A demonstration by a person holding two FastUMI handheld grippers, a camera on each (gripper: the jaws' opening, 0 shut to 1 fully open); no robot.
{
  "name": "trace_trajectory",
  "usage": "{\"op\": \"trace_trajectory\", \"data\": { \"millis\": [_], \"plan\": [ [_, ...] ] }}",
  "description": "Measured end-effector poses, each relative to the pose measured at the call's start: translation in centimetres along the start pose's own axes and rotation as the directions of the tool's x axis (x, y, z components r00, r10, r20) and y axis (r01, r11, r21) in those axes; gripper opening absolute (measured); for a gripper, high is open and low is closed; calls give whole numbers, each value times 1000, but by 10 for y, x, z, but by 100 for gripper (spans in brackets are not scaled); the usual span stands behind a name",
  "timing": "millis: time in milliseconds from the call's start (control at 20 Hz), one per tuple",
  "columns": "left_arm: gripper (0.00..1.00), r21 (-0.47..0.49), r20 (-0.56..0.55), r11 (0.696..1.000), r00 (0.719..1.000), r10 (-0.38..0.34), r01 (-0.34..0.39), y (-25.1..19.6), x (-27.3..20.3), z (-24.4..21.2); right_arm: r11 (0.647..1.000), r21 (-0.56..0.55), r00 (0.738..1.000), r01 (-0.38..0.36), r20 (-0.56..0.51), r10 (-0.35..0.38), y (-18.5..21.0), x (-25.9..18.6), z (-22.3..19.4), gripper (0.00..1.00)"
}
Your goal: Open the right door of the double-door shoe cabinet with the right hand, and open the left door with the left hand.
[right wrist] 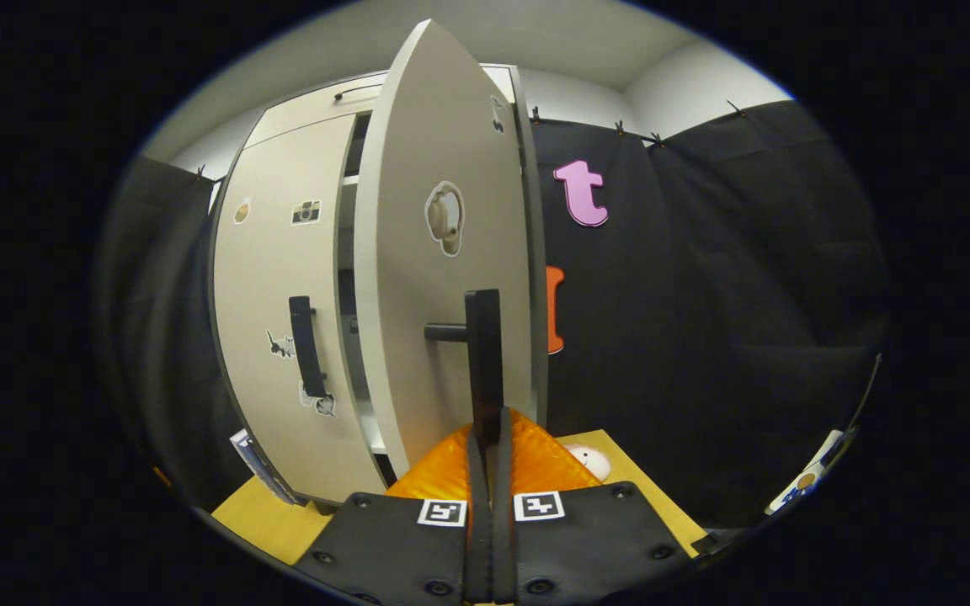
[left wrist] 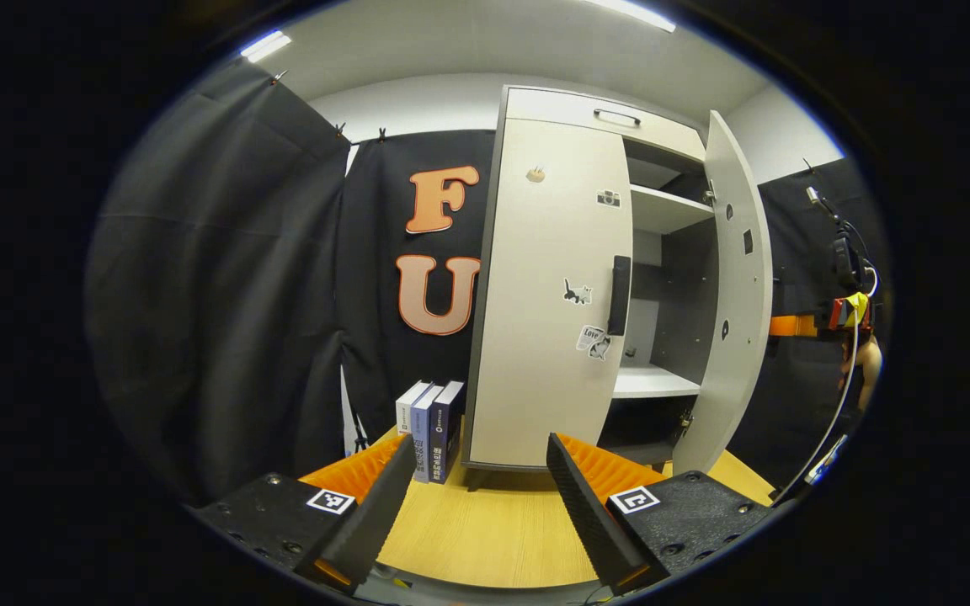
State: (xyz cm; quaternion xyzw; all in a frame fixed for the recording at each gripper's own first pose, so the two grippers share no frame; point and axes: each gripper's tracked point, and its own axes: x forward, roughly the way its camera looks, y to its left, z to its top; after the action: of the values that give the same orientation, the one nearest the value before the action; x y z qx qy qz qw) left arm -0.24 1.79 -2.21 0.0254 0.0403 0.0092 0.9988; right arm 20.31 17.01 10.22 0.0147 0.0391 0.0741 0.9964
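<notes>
Shoe cabinet [left wrist: 535, 295]: right door [left wrist: 738, 286] swung open, left door [left wrist: 544, 286] closed. Right hand-held gripper [right wrist: 485, 429] clamps right door's handle [right wrist: 483, 353]; left hand-held gripper [left wrist: 481, 459] wide, at 6 o'clock.

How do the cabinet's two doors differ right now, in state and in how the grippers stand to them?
The right door is swung open, showing the shelves; the left door is shut. The right gripper is clamped on the right door's handle; the left gripper hangs open, short of the left door's handle. Both doors are pale with dark vertical handles and stickers.
</notes>
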Motion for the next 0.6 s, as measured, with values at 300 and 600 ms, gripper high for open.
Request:
{"op": "trace_trajectory", "data": {
  "millis": [300, 600],
  "plan": [
    [95, 8, -2, 999, 999, -37, 37, -22, 13, 2, 999, -14, 1000, 30, 2, -30, -15, -3, 2, 8],
    [95, 20, -2, 998, 999, -54, 54, -41, 24, 4, 999, -13, 999, 51, 0, -51, -27, -5, 1, 8]
  ]
}}
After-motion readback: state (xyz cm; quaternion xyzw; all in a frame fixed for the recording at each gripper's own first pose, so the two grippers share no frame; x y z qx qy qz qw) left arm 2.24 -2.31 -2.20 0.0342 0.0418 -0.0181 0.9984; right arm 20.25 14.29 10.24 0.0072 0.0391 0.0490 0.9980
